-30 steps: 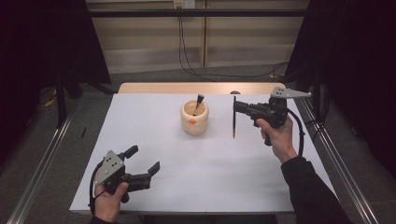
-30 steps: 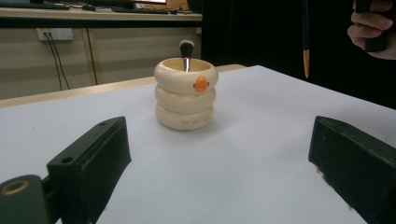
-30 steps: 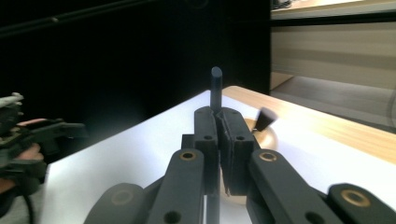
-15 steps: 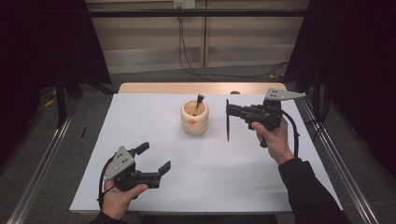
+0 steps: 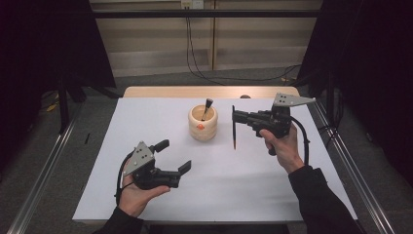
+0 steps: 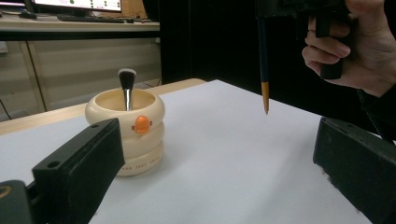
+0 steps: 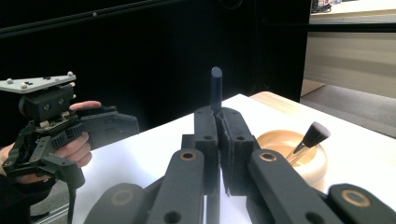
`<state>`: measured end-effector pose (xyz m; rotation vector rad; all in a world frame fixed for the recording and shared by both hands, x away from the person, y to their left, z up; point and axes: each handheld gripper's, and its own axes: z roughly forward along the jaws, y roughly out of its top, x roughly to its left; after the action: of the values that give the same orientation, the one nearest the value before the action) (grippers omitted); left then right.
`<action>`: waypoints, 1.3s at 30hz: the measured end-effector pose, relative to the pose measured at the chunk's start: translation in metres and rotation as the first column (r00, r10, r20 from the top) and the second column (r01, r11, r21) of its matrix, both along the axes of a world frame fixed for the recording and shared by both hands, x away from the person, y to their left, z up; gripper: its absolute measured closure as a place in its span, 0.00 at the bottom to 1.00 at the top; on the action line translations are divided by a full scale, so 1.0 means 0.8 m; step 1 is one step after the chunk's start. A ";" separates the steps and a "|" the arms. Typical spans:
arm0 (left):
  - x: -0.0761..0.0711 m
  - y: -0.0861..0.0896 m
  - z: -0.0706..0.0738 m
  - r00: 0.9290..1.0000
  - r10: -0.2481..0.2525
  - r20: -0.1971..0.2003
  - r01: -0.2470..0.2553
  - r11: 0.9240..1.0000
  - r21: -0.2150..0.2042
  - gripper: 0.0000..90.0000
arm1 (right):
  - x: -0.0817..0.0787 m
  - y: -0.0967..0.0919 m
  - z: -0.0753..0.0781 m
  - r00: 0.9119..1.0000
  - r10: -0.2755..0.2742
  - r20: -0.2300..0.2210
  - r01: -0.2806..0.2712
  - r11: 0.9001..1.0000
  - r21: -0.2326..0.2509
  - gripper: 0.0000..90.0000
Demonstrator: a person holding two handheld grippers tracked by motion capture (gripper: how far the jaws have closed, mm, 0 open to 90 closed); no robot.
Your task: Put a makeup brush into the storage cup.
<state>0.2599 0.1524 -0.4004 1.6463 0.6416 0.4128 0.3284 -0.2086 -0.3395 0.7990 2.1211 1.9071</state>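
Presently, item by item:

Cup (image 5: 203,123): cream, ringed, with an orange mark on its front, upright near the far middle of the table (image 5: 146,112). One brush (image 5: 207,107) already stands in it, bristle head up, leaning on the rim.

Pencil (image 5: 234,127): dark shaft, orange tip, hanging upright with the tip down, just right of the cup and apart from it. The tip looks clear of the table (the left gripper view shows it above the white surface).

Right gripper (image 5: 234,117): jaws clamped on the pencil's upper shaft; the right gripper view shows the blunt dark end poking up between the closed pads.

Left gripper (image 5: 173,156): jaws spread wide, nothing between them, resting in the left hand (image 5: 136,192) near the front left of the table, well apart from the cup.

Progress, as judged: the work seems to be loading the cup with tall items. One is in. The pencil is picked up and carried close, roughly level with the cup but not over its mouth. Left to do: shift it above the opening, lower it in, release.
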 end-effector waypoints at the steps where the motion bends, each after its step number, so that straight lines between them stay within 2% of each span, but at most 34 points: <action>1: 0.002 -0.002 0.000 1.000 -0.018 0.000 0.018 1.000 -0.001 0.02 | 0.000 0.001 0.000 1.000 0.003 0.000 -0.003 1.000 0.000 0.96; 2: 0.002 -0.005 0.001 1.000 -0.024 0.004 0.024 1.000 0.012 0.02 | 0.000 0.001 0.000 1.000 0.005 0.002 -0.005 1.000 0.000 0.96; 4: 0.003 -0.010 0.001 1.000 -0.031 0.005 0.031 1.000 -0.005 0.03 | -0.001 0.002 0.001 1.000 0.011 0.001 -0.011 1.000 0.001 0.96; 7: 0.006 -0.015 0.003 0.999 -0.044 0.010 0.044 0.999 -0.004 0.04 | -0.002 0.005 0.001 1.000 0.019 0.004 -0.019 1.000 0.000 0.96; 8: 0.006 -0.016 0.004 0.999 -0.044 0.018 0.044 0.999 0.012 0.05 | -0.002 0.006 0.001 1.000 0.023 0.004 -0.023 1.000 0.000 0.96; 9: 0.007 -0.019 0.005 0.999 -0.052 0.017 0.052 0.999 -0.002 0.05 | -0.003 0.007 0.002 1.000 0.027 0.008 -0.027 1.000 0.001 0.96; 10: 0.007 -0.020 0.005 0.999 -0.052 0.016 0.052 0.999 0.010 0.05 | -0.004 0.009 0.003 0.999 0.034 0.007 -0.034 0.999 0.003 0.96; 13: 0.009 -0.026 0.007 0.997 -0.075 0.015 0.075 0.997 0.003 0.07 | -0.006 0.013 0.006 0.999 0.042 0.014 -0.043 0.999 0.008 0.96; 17: 0.013 -0.033 0.012 0.997 -0.076 0.019 0.076 0.997 -0.003 0.08 | -0.008 0.019 0.009 0.998 0.054 0.021 -0.054 0.998 0.010 0.96; 20: 0.017 -0.037 0.017 0.995 -0.096 0.019 0.096 0.995 0.019 0.09 | -0.009 0.024 0.008 0.998 0.061 0.021 -0.061 0.998 0.012 0.96; 24: 0.022 -0.045 0.020 0.995 -0.099 0.028 0.099 0.995 0.018 0.09 | -0.010 0.028 0.009 0.998 0.066 0.023 -0.066 0.998 0.012 0.96; 33: 0.031 -0.065 0.020 0.992 -0.123 0.017 0.122 0.992 0.016 0.18 | -0.014 0.037 0.010 0.996 0.084 0.029 -0.084 0.996 0.015 0.96; 36: 0.034 -0.069 0.020 0.987 -0.158 0.006 0.158 0.987 0.018 0.23 | -0.014 0.039 0.010 0.996 0.086 0.029 -0.086 0.996 0.015 0.96; 39: 0.035 -0.073 0.019 0.986 -0.167 0.005 0.167 0.986 0.009 0.28 | -0.014 0.040 0.010 0.996 0.087 0.029 -0.087 0.996 0.018 0.96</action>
<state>0.2880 0.0936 -0.3850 1.6921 0.4934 0.2989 0.3170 -0.1768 -0.3316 0.6901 2.1583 1.9718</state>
